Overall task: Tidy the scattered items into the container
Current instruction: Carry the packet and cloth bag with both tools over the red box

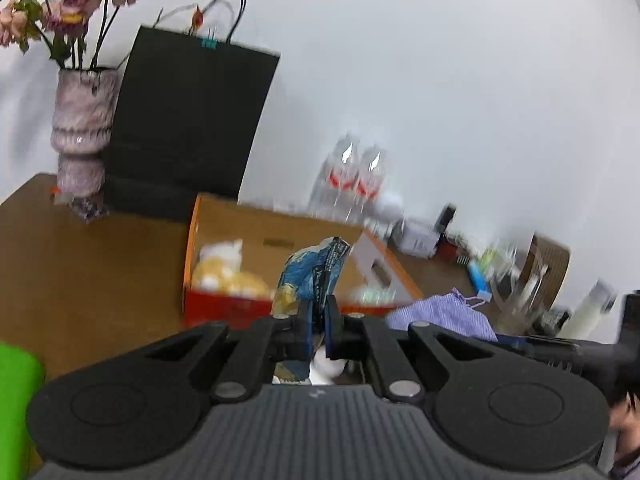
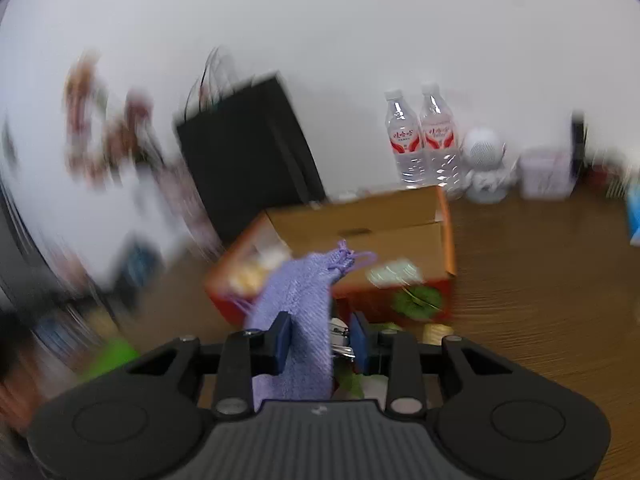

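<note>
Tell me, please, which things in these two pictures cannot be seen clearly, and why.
- Left wrist view: what is printed on the blue packet is blurred, and the left tongs cover its lower part.
- Right wrist view: the flowers and vase at left are smeared by motion.
- Both views: the contents of the cardboard box are blurred; the purple pouch in the right tongs hides part.

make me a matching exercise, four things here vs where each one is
Things:
1. blue snack packet
2. purple drawstring pouch
3. yellow plush toy
4. water bottles

Places:
A. standing by the wall behind the cardboard box
B. pinched in the left gripper
C. lying inside the box
D. between the right gripper's fingers

Pairs: 1-B, 2-D, 3-C, 4-A
</note>
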Available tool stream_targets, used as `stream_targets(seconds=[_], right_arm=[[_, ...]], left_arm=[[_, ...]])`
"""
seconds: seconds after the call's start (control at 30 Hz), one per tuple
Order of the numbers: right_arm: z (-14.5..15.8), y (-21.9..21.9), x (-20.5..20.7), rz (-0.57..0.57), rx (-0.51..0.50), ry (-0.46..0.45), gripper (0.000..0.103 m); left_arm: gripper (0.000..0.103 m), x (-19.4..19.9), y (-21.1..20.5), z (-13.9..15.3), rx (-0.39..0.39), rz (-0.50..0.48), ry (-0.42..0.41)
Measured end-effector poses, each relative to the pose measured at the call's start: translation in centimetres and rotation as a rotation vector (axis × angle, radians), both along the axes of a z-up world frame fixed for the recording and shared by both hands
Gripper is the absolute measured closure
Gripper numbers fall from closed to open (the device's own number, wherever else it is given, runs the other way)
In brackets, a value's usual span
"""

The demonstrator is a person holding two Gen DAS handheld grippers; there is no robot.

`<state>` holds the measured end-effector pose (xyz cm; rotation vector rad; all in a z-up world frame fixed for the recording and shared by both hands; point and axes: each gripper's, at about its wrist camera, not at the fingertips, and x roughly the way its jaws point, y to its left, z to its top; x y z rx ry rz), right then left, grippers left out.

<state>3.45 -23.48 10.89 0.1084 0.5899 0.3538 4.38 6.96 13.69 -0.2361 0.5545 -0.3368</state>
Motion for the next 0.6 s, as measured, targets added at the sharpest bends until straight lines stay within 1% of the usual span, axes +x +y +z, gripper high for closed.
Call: stream_targets(seconds=[0.07, 0.13, 0.17, 0.2, 0.23, 0.27, 0.3, 0.37, 0.43, 0.47, 0.5, 0.53, 0.57, 0.6], right_arm=[[-2.6, 3.1, -3.7, 0.037, -0.254, -0.145, 0.072], [-5.6, 6.6, -8.0, 0.135, -0.526, -0.307, 0.072], [-6.8, 7.6, -9.4, 0.183, -0.604, -0.348, 0.072], [-7.9, 8.5, -10.5, 0.223, -0.657, -0.369, 0.064], [-8.7, 9.0, -11.2, 0.246, -0.682, -0.370, 0.048], [-9.2, 9.0, -11.5, 0.252, -0.675, -0.355, 0.043], [-9.5, 8.8, -11.5, 0.252, -0.651, -0.334, 0.042], [-9.6, 8.1, -11.2, 0.230, -0.610, -0.303, 0.042], [-9.3, 7.2, -11.3, 0.187, -0.570, -0.313, 0.042], [-9.0, 7.0, -11.4, 0.189, -0.541, -0.313, 0.042], [-8.9, 6.9, -11.5, 0.214, -0.499, -0.294, 0.052], [-9.0, 6.7, -11.5, 0.256, -0.453, -0.265, 0.086], [-9.1, 6.7, -11.7, 0.303, -0.420, -0.248, 0.101], [-9.5, 7.0, -12.2, 0.351, -0.407, -0.253, 0.101]], left_arm=[[0.097, -1.1, -0.4, -1.8, 0.033, 0.005, 0.021], [0.097, -2.2, -0.6, -3.7, 0.040, -0.002, 0.045], [0.097, -2.7, -0.7, -4.5, 0.033, -0.006, 0.059], [0.097, -2.9, -0.7, -5.1, 0.024, -0.009, 0.072], [0.097, -3.2, -0.7, -5.7, 0.018, -0.013, 0.085], [0.097, -3.4, -0.8, -6.2, 0.015, -0.014, 0.095], [0.097, -3.5, -0.7, -6.5, 0.009, -0.010, 0.103], [0.096, -3.7, -0.6, -7.1, 0.009, -0.001, 0.124], [0.096, -4.0, -0.2, -7.5, 0.018, 0.015, 0.129], [0.096, -4.2, 0.0, -7.6, 0.018, 0.022, 0.131], [0.096, -4.3, 0.3, -7.7, 0.010, 0.033, 0.135], [0.096, -4.6, 0.5, -8.0, -0.002, 0.043, 0.140], [0.096, -4.7, 0.7, -8.1, -0.012, 0.048, 0.143], [0.096, -5.0, 0.8, -8.3, -0.018, 0.054, 0.141]])
